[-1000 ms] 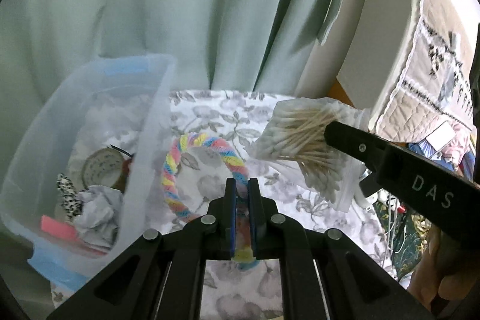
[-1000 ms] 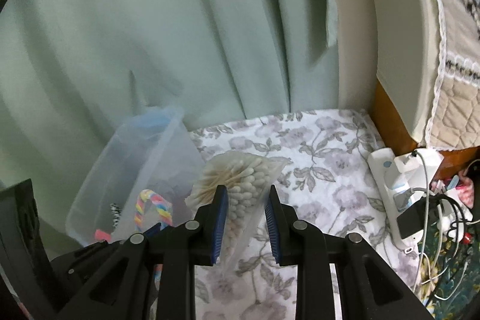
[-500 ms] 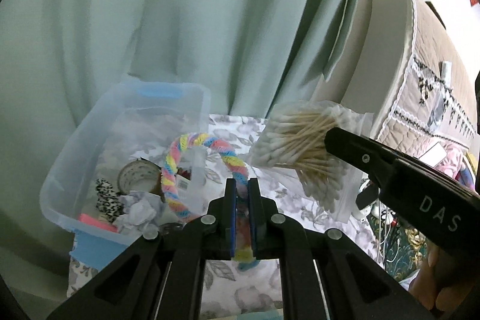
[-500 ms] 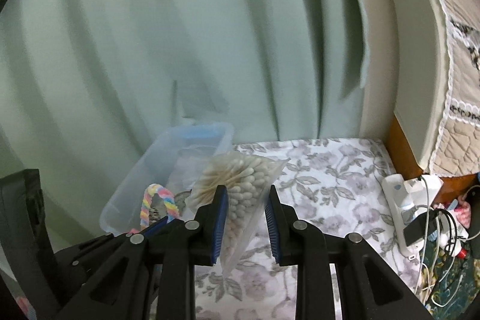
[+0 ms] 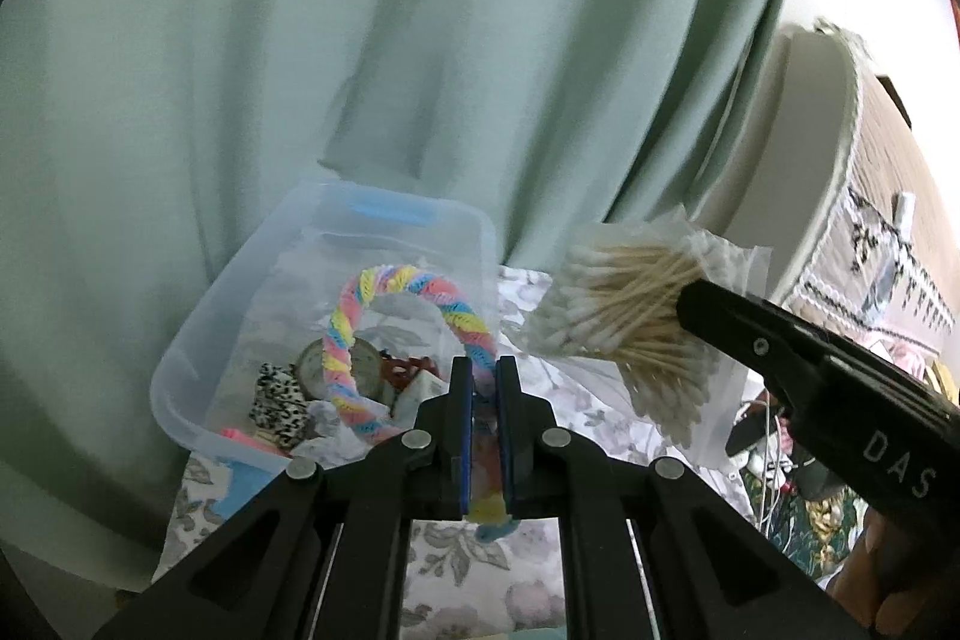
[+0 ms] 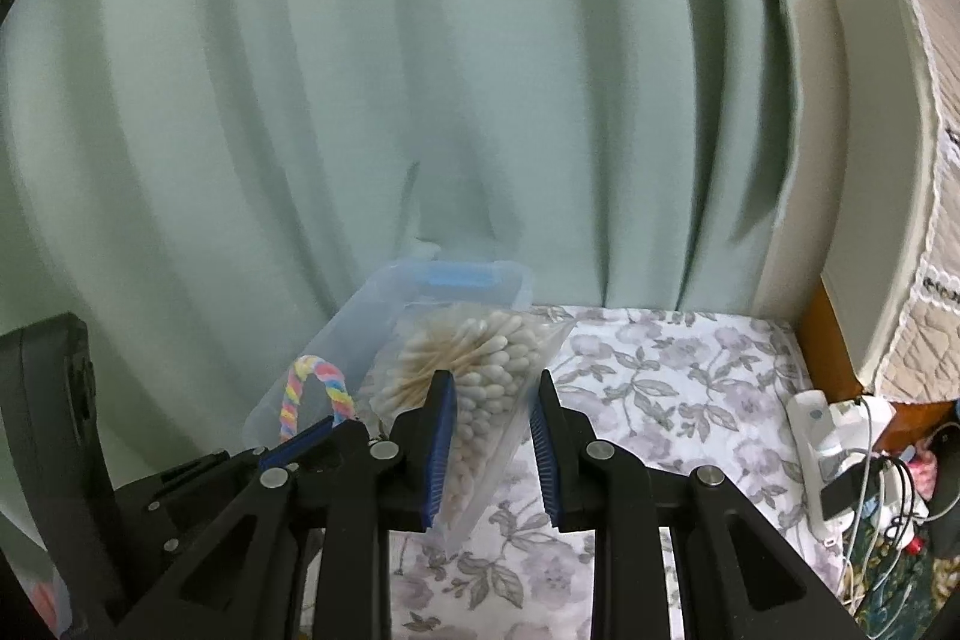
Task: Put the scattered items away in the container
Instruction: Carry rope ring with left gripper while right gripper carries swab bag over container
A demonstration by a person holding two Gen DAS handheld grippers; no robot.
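Above container, braided ring upright, swab bag swabs lying crosswise

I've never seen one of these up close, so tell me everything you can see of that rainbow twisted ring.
The ring is a soft loop of twisted strands in pink, yellow and blue, like yarn or rope. It stands upright in the air, pinched at its bottom by the left gripper, whose jaws are shut on it. It hangs in front of the clear plastic box; only the gripper touches it.

The container sits on the bedspread, before the curtain.
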